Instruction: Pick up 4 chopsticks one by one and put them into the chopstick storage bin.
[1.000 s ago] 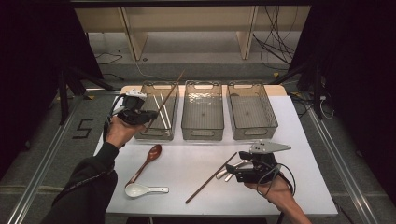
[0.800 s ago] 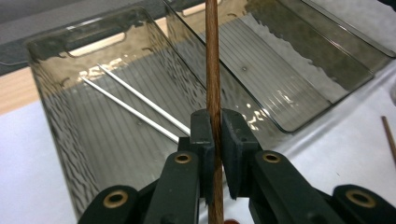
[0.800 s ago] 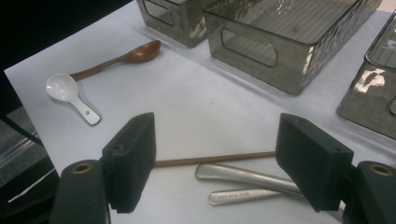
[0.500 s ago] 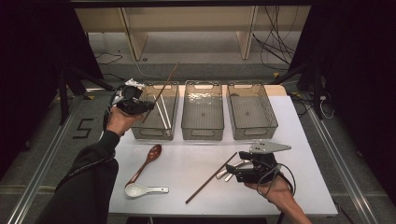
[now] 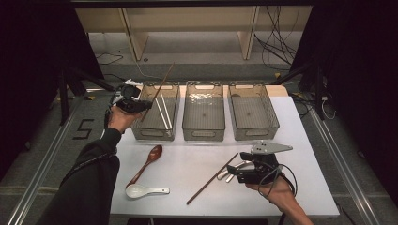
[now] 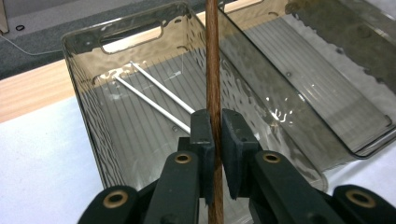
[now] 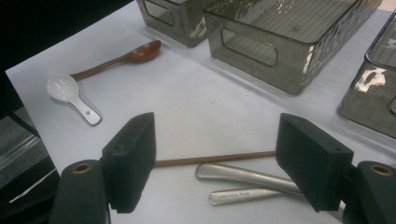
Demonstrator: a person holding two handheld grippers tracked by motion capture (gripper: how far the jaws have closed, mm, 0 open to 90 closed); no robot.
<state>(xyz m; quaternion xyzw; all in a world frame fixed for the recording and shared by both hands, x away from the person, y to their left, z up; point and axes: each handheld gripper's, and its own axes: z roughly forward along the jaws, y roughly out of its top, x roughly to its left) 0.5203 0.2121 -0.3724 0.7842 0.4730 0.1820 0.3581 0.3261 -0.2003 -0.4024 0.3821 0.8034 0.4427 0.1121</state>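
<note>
- Left gripper clamping a brown chopstick tight between both pads, jaws pinched nearly together on it.
- Chopstick running straight up out of the jaws in the left gripper view, tip passing out of the top of the frame; tail end dropping below the pads.
- In the high view, chopstick slanting up and away from the jaws, crossing above the left bin.
- Left bin lying just beyond and beneath the jaws; two white chopsticks resting on its ribbed floor, ahead and left of the pads.
- Middle bin sitting to the right of the jaws, wall to wall with the left one.
- Right gripper resting low over the table, jaws spread wide, gripping nothing.
- Second brown chopstick lying flat between those open jaws, reaching from the left pad toward the right one; pads not pressing on it.
- Two metal handles lying just nearer than that chopstick, inside the gap, toward the right pad.
- White spoon and brown spoon lying well ahead and left of the right jaws, close to each other.
- Bins standing farther ahead of the right jaws, toward the right.
</note>
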